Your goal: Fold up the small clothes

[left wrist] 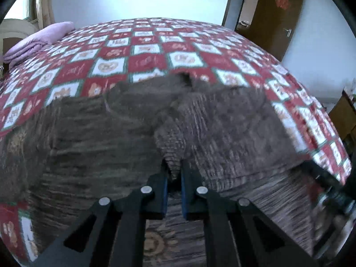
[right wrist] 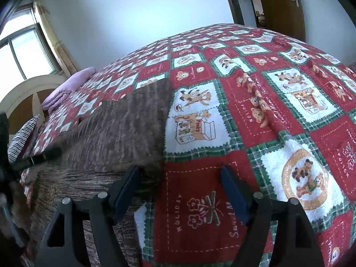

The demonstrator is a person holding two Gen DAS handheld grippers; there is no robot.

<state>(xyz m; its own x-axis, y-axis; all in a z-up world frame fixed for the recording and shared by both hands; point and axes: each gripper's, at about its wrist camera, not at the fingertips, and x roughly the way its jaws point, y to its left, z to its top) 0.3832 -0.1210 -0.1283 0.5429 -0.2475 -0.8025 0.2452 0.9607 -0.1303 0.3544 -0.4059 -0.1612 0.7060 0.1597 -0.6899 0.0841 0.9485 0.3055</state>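
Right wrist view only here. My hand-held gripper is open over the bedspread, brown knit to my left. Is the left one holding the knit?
Observer: Yes. The left hand-held gripper is shut on a ribbed fold of the brown knit garment, pinched between its blue pads.
Operator: Is the garment flat?
Observer: No. In the left wrist view a raised fold runs from the pinch up toward the garment's far edge.
Operator: Where is my gripper relative to it?
Observer: The right hand-held gripper shows only as a dark blur at the left wrist view's right edge, by the garment's right side; contact cannot be told. The bedspread shows beyond the garment.
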